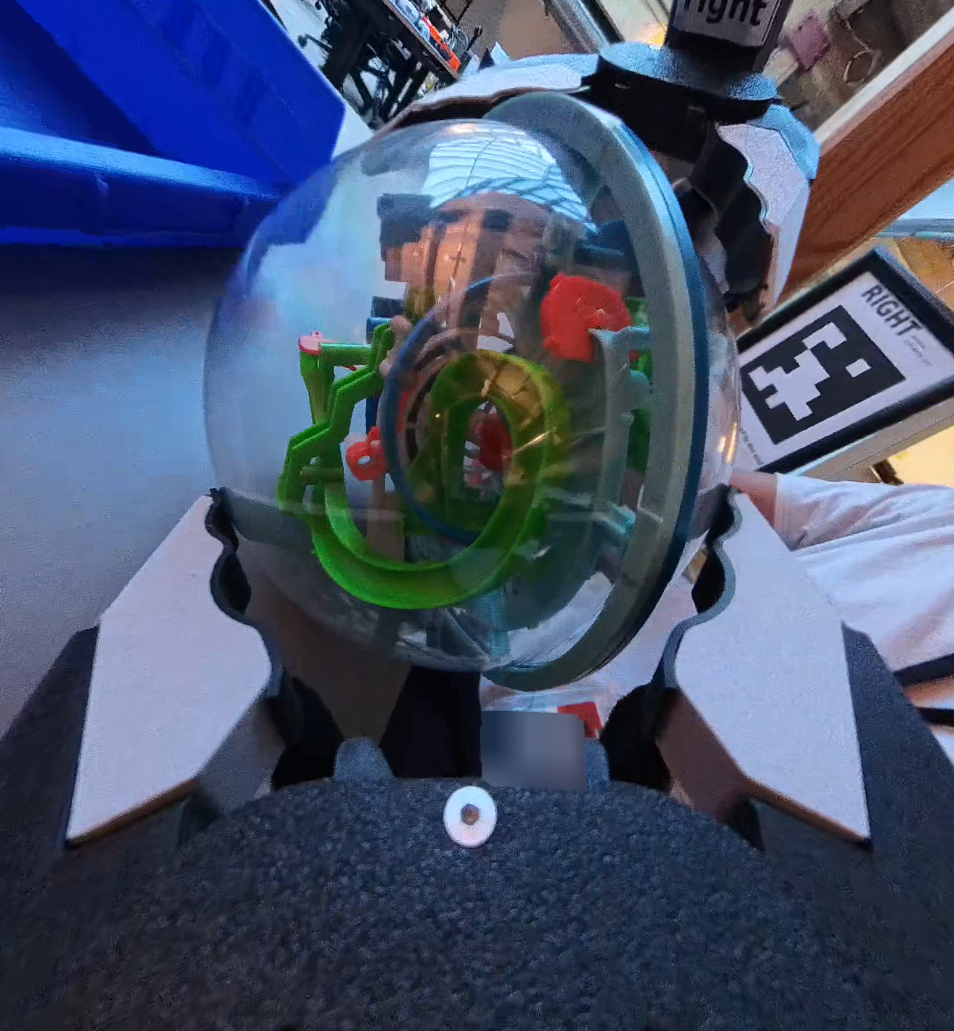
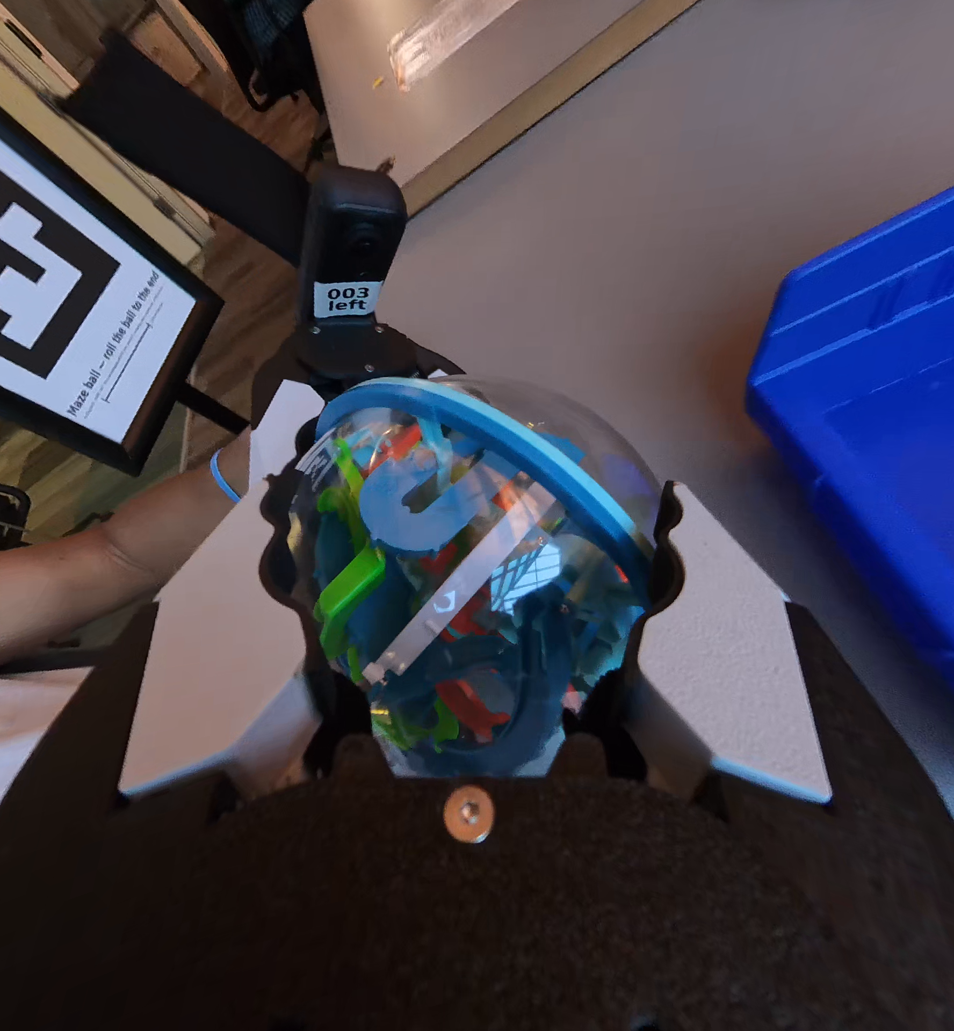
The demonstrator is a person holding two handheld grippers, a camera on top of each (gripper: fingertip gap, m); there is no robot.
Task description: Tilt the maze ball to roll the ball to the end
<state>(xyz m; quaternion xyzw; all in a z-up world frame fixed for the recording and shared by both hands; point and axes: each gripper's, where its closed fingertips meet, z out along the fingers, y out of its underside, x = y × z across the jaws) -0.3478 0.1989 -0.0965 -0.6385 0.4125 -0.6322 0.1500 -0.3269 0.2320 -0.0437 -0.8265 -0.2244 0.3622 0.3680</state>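
Left wrist view: the left gripper (image 1: 472, 552) grasps the maze ball (image 1: 463, 390) between both fingers, jaws clamped on its lower half. The right gripper (image 1: 709, 184) presses on it from 1 o'clock. The ball's ring (image 1: 659, 357) stands nearly upright. A green track (image 1: 408, 580) loops at centre; the small rolling ball cannot be made out. A blue bin (image 1: 129, 139) sits at 10 o'clock.

Right wrist view: the right gripper (image 2: 466, 563) likewise grips the maze ball (image 2: 475, 569), the left gripper (image 2: 352, 357) opposite at 12 o'clock. Only here the ring (image 2: 497, 441) shows its bright blue rim, and a forearm (image 2: 73, 563) at 9 o'clock.

Judgement: tilting is under way; the next move calls for slow, coordinated rotation.
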